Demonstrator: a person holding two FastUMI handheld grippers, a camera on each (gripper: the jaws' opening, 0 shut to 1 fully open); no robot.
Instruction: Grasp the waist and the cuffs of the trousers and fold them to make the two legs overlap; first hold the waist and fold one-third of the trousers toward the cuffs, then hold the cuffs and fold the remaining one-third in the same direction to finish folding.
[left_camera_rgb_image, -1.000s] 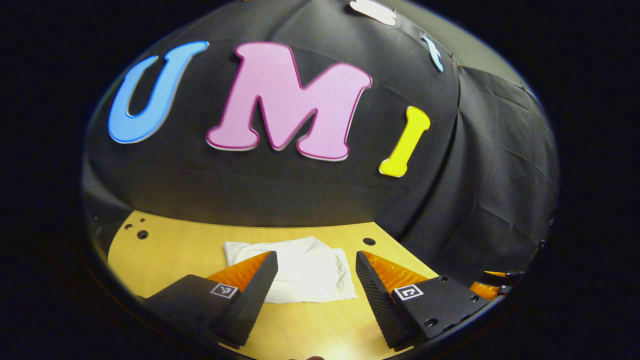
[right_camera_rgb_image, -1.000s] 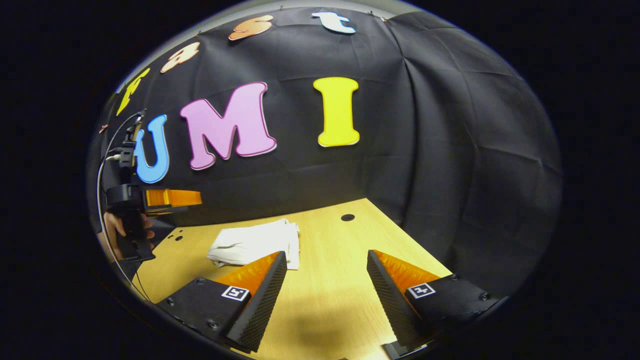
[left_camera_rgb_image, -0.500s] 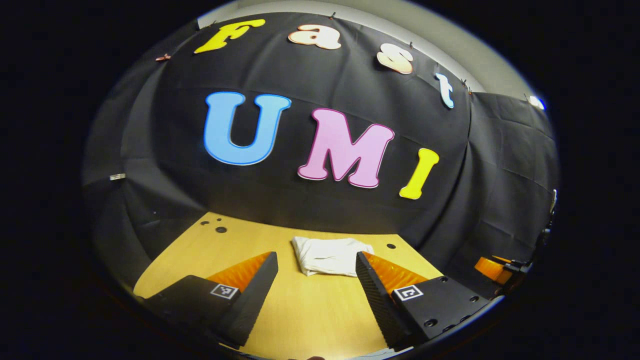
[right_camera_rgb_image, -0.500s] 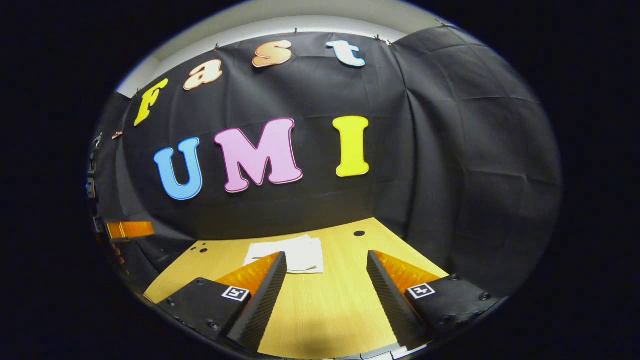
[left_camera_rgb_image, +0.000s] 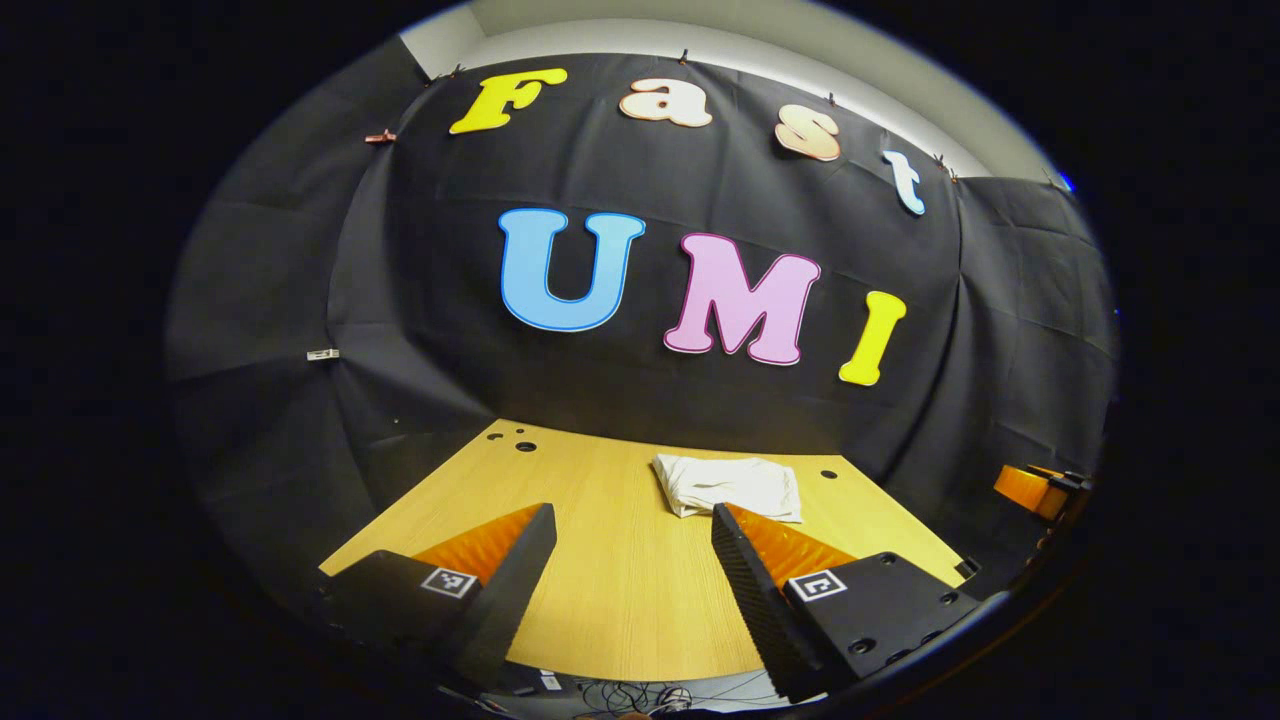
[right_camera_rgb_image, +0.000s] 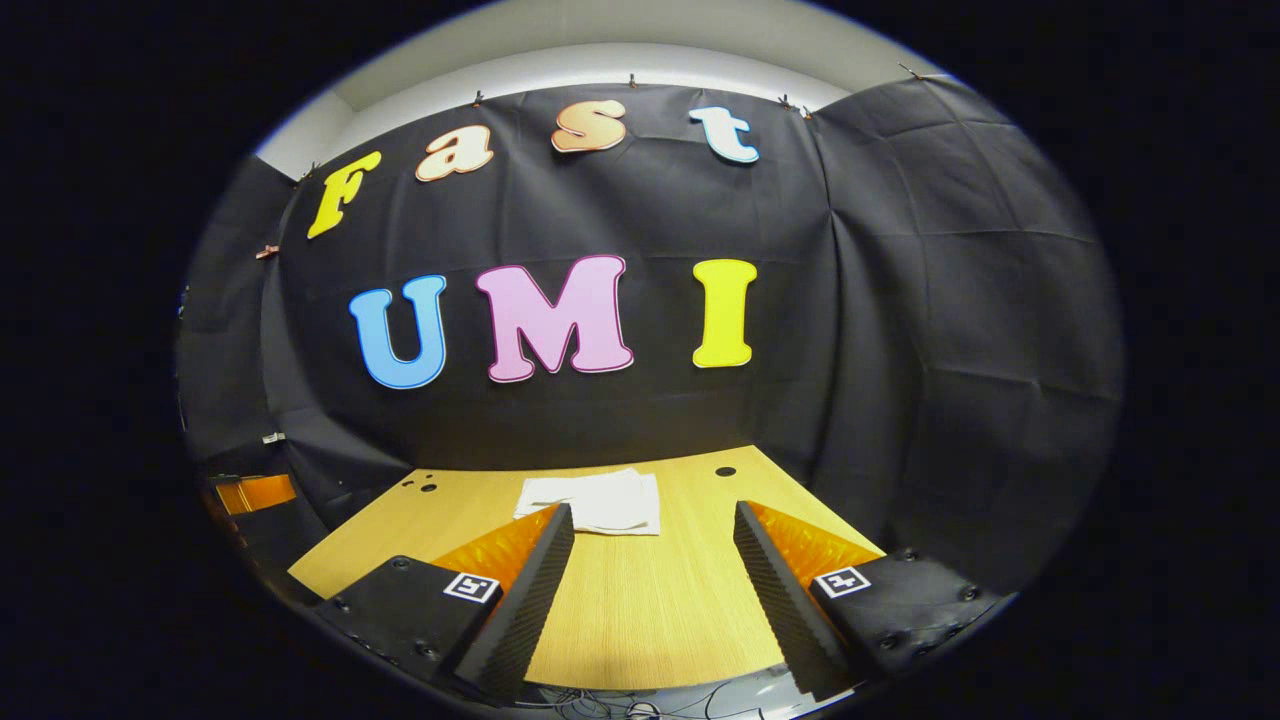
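The trousers (left_camera_rgb_image: 728, 485) lie folded into a small white bundle (layers stacked, edges roughly square) at the far side of the wooden tabletop (left_camera_rgb_image: 600, 580), close to the black cloth wall. In the left gripper view, the left gripper (left_camera_rgb_image: 632, 520) hangs above the near edge with its fingers spread apart, holding nothing. In the right gripper view, the right gripper (right_camera_rgb_image: 652, 518) is likewise wide apart and holds nothing, well short of the trousers (right_camera_rgb_image: 592, 501).
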